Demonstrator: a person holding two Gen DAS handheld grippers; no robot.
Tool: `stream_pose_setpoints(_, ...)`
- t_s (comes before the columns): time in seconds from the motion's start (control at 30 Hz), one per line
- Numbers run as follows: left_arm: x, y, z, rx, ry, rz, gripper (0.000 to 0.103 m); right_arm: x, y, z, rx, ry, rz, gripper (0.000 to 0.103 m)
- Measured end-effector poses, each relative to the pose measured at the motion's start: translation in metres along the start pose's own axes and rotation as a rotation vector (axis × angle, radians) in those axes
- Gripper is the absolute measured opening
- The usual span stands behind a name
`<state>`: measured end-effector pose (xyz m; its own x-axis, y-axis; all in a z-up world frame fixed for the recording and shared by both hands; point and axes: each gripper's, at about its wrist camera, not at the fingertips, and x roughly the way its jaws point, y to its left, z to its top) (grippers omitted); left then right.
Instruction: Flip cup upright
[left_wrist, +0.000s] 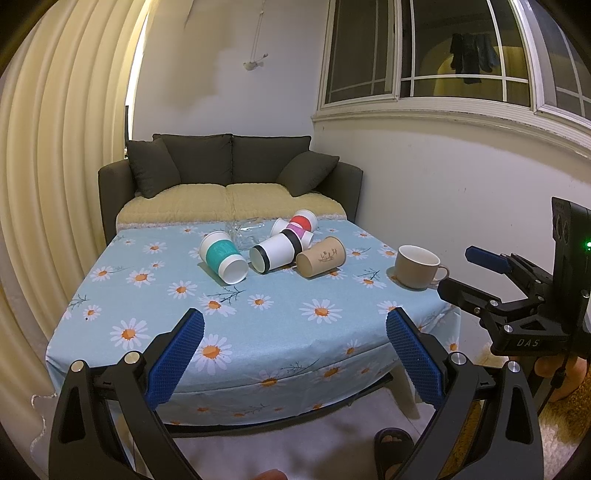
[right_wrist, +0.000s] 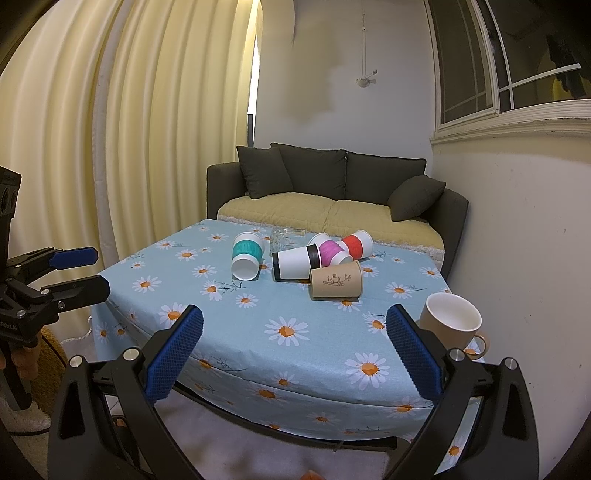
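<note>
daisy-print blue tablecloth table (left_wrist: 258, 332) before a dark sofa (left_wrist: 229, 166). approach step, nothing grasped. left gripper (left_wrist: 295, 354) and right gripper (right_wrist: 295, 350) both hang off the near edge, fingers spread apart, empty. tipped paper cups lie mid-table, well apart from the fingers: teal-sleeved white cup (left_wrist: 223, 256), brown kraft cup (left_wrist: 320, 256). beige ceramic mug (left_wrist: 419, 266) already upright. next: reach in, clamp one cup's wall.

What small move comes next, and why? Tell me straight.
Probably carry the right gripper forward toward the brown paper cup, the nearest cup lying on its side. Both grippers are open, empty and short of the table, and the beige mug already stands upright.
</note>
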<state>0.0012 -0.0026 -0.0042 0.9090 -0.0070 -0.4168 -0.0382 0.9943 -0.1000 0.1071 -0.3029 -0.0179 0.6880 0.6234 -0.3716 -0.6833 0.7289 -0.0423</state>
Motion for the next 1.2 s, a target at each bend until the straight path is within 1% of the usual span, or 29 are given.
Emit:
stream_pose_setpoints(0.33, 0.004, 0.003, 0.000, -0.004, 0.020, 0.005, 0.096, 0.001, -0.002, -0.001, 0.008, 0.008, -0.006, 0.098)
stream_pose_setpoints(0.4, 0.008, 0.006, 0.000, -0.014, 0.047, 0.009, 0.096, 0.002, -0.003, 0.001, 0.016, 0.018, -0.005, 0.098)
stream_pose_setpoints(0.53, 0.023, 0.018, 0.005, -0.069, 0.121, 0.006, 0.096, 0.012, -0.008, 0.007, 0.050, 0.063, 0.011, 0.098)
stream_pose_setpoints(0.67, 0.039, 0.040, 0.019, -0.165, 0.167, 0.001, 0.096, 0.026, -0.016, 0.013, 0.094, 0.114, 0.053, 0.098)
stream_pose_setpoints(0.73, 0.047, 0.052, 0.030, -0.198, 0.175, 0.025, 0.096, 0.033, -0.016, 0.020, 0.088, 0.130, 0.068, 0.098)
stream_pose_setpoints(0.87, 0.069, 0.075, 0.063, -0.256, 0.214, 0.037, 0.096, 0.049, -0.007, 0.039, 0.055, 0.141, 0.106, 0.098)
stream_pose_setpoints(1.0, 0.098, 0.093, 0.094, -0.270, 0.265, 0.059, 0.096, 0.072, -0.009, 0.059, 0.119, 0.179, 0.217, 0.098)
stream_pose_setpoints(1.07, 0.113, 0.099, 0.106, -0.270, 0.301, 0.080, 0.096, 0.081, -0.009, 0.066, 0.135, 0.185, 0.242, 0.098)
stream_pose_setpoints(1.17, 0.144, 0.106, 0.123, -0.264, 0.374, 0.086, 0.096, 0.099, -0.008, 0.076, 0.141, 0.199, 0.267, 0.098)
stream_pose_setpoints(1.2, 0.158, 0.109, 0.129, -0.274, 0.404, 0.105, 0.096, 0.103, -0.008, 0.078, 0.143, 0.203, 0.275, 0.098)
